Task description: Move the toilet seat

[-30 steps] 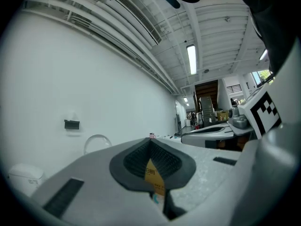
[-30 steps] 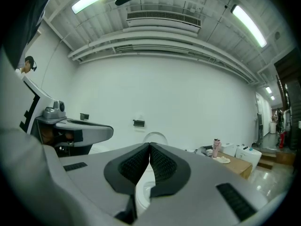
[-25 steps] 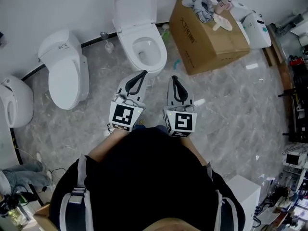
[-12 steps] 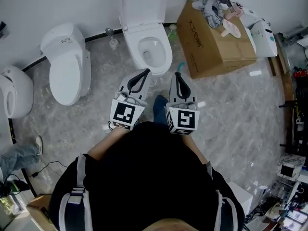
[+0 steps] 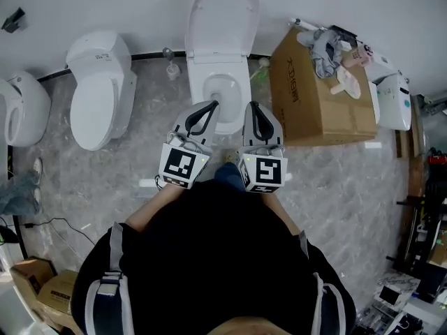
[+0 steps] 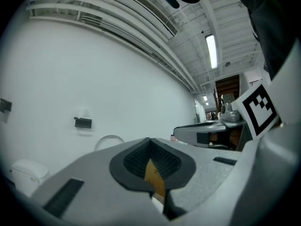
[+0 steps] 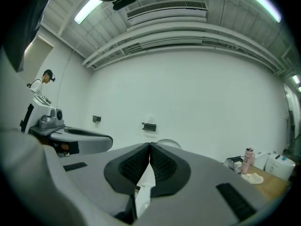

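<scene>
Jaws pressed together, nothing held, on my left gripper (image 5: 208, 107) and right gripper (image 5: 253, 107); both level, side by side, facing the toilet (image 5: 222, 65), lid (image 5: 222, 19) up.

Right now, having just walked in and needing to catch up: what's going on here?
A person stands facing the middle toilet, whose lid is raised, and holds a gripper in each hand. The left gripper and the right gripper both point towards it with fingers shut and nothing between them. Neither touches the toilet yet.
</scene>
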A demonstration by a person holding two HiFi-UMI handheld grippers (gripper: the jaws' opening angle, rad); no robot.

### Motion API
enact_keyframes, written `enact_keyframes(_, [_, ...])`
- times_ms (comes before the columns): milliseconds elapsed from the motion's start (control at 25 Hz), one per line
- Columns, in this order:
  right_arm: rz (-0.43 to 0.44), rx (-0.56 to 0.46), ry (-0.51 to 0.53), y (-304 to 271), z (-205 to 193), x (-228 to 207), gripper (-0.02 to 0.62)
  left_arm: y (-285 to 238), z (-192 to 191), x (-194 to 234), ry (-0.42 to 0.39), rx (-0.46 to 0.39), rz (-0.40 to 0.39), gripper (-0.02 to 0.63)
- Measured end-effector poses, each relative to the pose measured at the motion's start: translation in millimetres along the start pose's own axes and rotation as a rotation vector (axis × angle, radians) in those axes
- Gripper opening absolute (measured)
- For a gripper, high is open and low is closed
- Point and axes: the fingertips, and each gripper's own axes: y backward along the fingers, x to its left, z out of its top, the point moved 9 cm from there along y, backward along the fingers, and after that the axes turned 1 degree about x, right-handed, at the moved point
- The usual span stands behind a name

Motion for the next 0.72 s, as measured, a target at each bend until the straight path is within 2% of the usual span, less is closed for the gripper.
enact_keyframes(360, [0.18,-0.003,0.038,-60.6,-3.3,-80.8,0.023,-79.7,6.4,-8.6,0.02,0.005,0.169,0.008])
enact_keyframes(720, [0.293,-0.016,0.054,-91.6,-12.5,-133.6,0.023,-132.4,1.1,-26.9,0.032,-0.007,0.268,0.008])
